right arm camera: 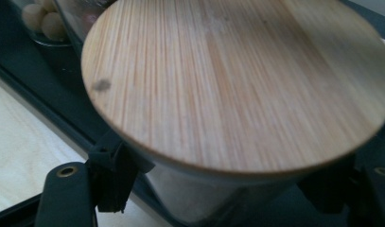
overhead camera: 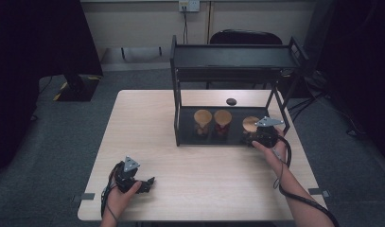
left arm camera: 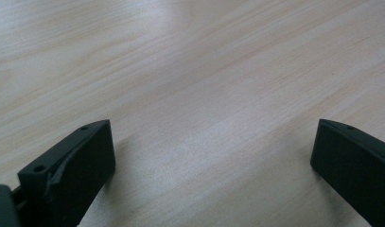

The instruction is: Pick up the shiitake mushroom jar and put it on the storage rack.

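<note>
A glass jar with a round bamboo lid (overhead camera: 249, 124) stands at the right end of the black rack's lower shelf (overhead camera: 209, 141). My right gripper (overhead camera: 254, 136) is shut on this jar. In the right gripper view its jaws press the glass body from both sides just under the lid (right arm camera: 237, 80), and the gripper (right arm camera: 218, 189) sits at the shelf's front edge. My left gripper (overhead camera: 147, 183) rests on the wooden table (overhead camera: 147, 123) near the front left. Its jaws stand wide open (left arm camera: 213, 127) over bare wood with nothing between them.
Two more lidded jars (overhead camera: 202, 117) (overhead camera: 223, 117) stand to the left on the same shelf; one (right arm camera: 39, 19) holds pale round balls. The rack's upper shelf (overhead camera: 232, 56) overhangs them. A small dark object (overhead camera: 231, 101) lies behind the rack. A chair (overhead camera: 244, 37) stands beyond the table.
</note>
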### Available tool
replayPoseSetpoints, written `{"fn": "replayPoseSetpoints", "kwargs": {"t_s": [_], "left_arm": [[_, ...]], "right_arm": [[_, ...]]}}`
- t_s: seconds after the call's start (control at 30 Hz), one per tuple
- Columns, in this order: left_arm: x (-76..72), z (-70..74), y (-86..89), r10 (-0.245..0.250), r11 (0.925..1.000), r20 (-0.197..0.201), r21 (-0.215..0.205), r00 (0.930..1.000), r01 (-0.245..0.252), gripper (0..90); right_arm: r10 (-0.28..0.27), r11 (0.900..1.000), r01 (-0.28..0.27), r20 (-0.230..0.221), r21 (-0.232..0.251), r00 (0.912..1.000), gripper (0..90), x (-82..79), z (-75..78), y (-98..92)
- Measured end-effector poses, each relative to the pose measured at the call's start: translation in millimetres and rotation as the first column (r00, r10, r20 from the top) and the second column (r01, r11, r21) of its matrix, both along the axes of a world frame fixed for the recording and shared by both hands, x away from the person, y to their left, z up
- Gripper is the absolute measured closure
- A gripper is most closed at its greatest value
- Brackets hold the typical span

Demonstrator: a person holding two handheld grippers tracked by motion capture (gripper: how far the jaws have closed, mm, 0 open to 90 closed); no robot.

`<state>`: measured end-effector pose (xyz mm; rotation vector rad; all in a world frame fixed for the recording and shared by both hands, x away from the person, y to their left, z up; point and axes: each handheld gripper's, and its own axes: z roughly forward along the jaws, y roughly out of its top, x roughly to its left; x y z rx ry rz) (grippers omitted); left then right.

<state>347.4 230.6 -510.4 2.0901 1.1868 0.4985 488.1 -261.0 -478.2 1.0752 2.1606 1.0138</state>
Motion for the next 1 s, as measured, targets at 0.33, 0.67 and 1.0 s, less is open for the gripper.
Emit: {"fn": "replayPoseSetpoints", "kwargs": {"t_s": [0.33,0.67,1.0], "left_arm": [[0.0,0.0,0.0,0.0,1.0,0.0,0.0,1.0,0.0,0.2],[0.0,0.0,0.0,0.0,1.0,0.0,0.0,1.0,0.0,0.2],[0.0,0.0,0.0,0.0,1.0,0.0,0.0,1.0,0.0,0.2]], "right_arm": [[-0.016,1.0,0.016,-0.009,0.001,0.9998,25.5,7.0,-7.9,1.4],[-0.024,1.0,0.024,-0.011,0.017,0.9997,25.5,14.7,-9.7,6.2],[-0.022,1.0,0.022,-0.014,0.019,0.9997,25.4,22.9,-9.8,17.5]]}}
